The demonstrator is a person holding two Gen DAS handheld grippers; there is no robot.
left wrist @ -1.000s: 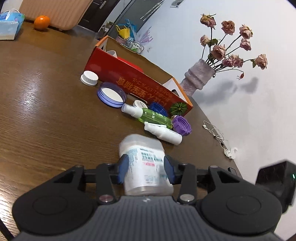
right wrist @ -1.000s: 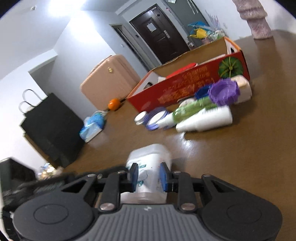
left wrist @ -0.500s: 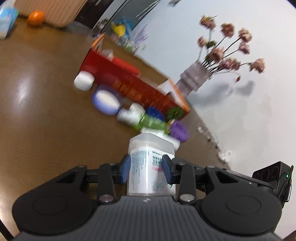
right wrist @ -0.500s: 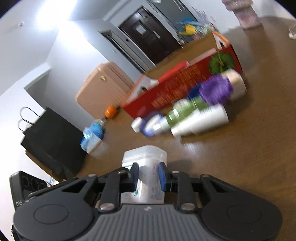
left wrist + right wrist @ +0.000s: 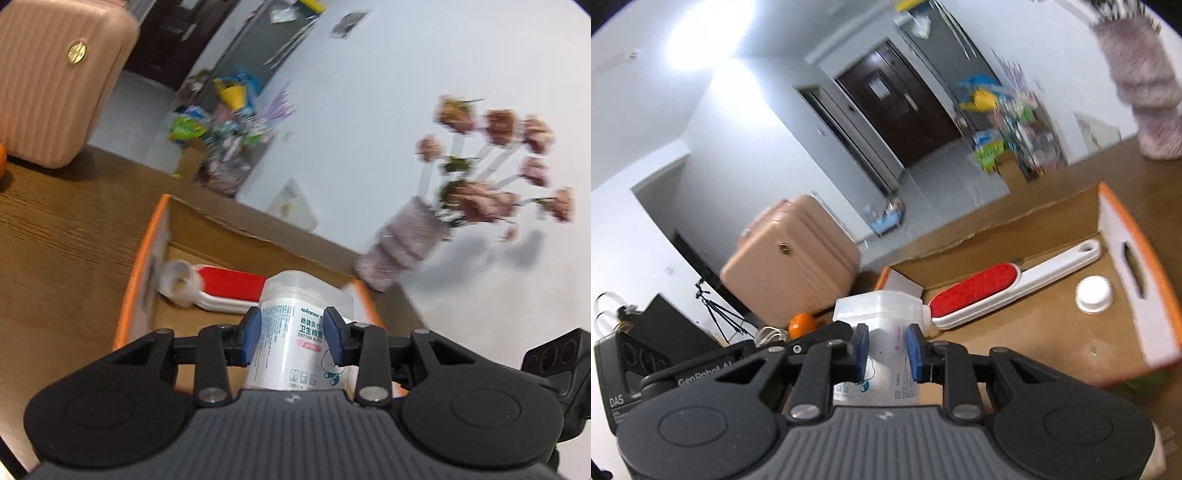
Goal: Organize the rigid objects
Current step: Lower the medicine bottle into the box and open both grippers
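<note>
1. Left wrist view: the left gripper [image 5: 291, 332] pinches the cotton-swab tub [image 5: 295, 332], held above the open cardboard box [image 5: 142, 266]. Released early, the tub may strike the box wall or the lint brush [image 5: 225, 286].
2. Right wrist view: the right gripper [image 5: 886, 349] also pinches the tub. Uneven release between the two grippers may tip it onto the white cap [image 5: 1093, 293].

A ribbed pink suitcase [image 5: 55, 77] stands off past the wooden table [image 5: 66, 236], up at ten o'clock in the left view, with an orange [image 5: 801, 322] lying near its foot. Over at two o'clock, a textured mauve vase [image 5: 400, 245] of dried pink roses [image 5: 495, 162] sits against the white wall [image 5: 406, 74]. Beyond, a dark door [image 5: 897, 107] at twelve o'clock, and a blurred heap of colourful clutter [image 5: 1008, 125] beside it. A black paper bag [image 5: 668, 328] stands at nine o'clock.
</note>
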